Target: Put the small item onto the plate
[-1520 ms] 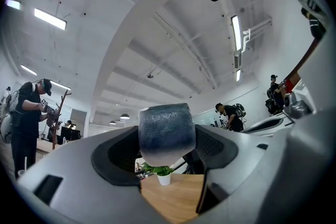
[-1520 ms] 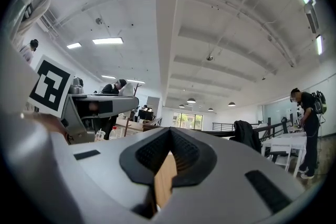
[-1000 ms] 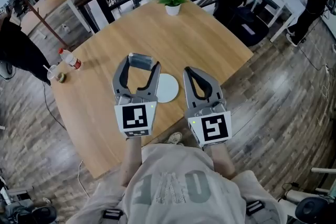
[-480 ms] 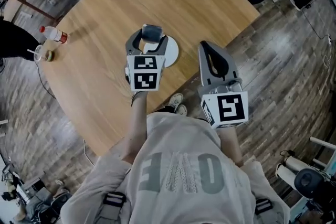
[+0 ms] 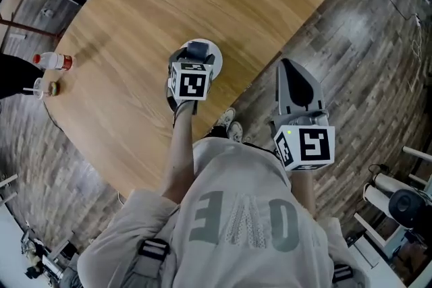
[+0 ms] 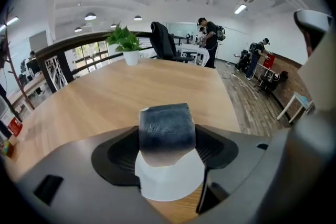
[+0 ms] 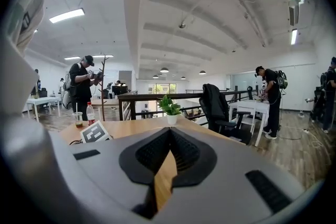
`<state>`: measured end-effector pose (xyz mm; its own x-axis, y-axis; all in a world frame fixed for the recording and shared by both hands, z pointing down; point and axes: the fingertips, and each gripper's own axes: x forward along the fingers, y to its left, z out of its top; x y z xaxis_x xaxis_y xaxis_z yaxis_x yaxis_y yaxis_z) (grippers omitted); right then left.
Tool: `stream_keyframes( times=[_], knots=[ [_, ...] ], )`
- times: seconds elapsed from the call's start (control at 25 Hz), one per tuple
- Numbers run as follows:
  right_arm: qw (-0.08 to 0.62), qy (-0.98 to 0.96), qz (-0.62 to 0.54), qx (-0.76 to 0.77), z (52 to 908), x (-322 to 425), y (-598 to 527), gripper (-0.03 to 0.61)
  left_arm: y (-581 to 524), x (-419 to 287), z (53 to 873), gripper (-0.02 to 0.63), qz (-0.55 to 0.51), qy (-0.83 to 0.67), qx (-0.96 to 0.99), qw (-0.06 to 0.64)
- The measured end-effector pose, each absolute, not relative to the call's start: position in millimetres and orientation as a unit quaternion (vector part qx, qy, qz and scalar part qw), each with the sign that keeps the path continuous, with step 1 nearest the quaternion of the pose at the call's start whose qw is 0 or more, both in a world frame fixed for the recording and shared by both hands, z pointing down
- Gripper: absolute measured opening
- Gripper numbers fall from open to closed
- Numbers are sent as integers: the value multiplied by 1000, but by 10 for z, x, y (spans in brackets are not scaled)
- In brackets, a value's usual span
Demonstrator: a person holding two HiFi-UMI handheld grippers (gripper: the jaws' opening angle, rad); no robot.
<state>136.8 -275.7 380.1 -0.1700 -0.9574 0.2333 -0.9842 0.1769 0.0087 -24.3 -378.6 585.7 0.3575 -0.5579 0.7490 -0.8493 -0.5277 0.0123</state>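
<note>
- Left gripper view: your L gripper (image 6: 167, 140) is clamped on the item (image 6: 166, 131), a dark blocky thing. The jaws press its two sides, roughly half open, w/ the item filling the gap.
- Item sits at the jaw tips. The white plate (image 6: 173, 186) shows right beneath it. Can't tell if the item's underside touches the plate yet.
- Head view agrees: item is over the plate's middle, w/ plate rim peeking out either side of the jaws. Plate lies near the table (image 5: 128, 37) edge closest to you.
- Key relation: plate is straight below the item, so no sideways offset to fix. Next move is prob. just down, then open.
- Long axis of the item: can't tell, as it looks about as wide as tall.
- R gripper (image 5: 290, 67) is off the table, over the floor and well apart from the plate. Its jaws are together w/ nothing in them, only a sliver of gap. L is the near one; R isn't needed.
- Risk: item may tip or roll if let go from height, so lower till it rests on the plate before opening.
</note>
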Motion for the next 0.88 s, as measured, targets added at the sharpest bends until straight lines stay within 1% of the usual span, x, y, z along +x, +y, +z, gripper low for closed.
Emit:
stream_keyframes(
  times=[0.12, 0.2, 0.6, 0.72, 0.88],
  knots=[
    [100, -748, 80, 651, 3845, 1473, -2715, 17, -3730, -264, 6063, 316, 386, -425, 784, 235],
    [104, -742, 82, 657, 3870, 1534, -2700, 17, -3736, -272, 6148, 316, 401, -423, 776, 241],
    [113, -733, 86, 666, 3910, 1557, -2669, 18, -3828, -258, 6375, 316, 431, -409, 769, 237],
    [113, -731, 87, 668, 3914, 1568, -2645, 18, -3828, -256, 6384, 316, 425, -412, 770, 240],
    [110, -729, 86, 670, 3897, 1590, -2633, 18, -3824, -238, 6365, 316, 417, -417, 776, 223]
  ],
)
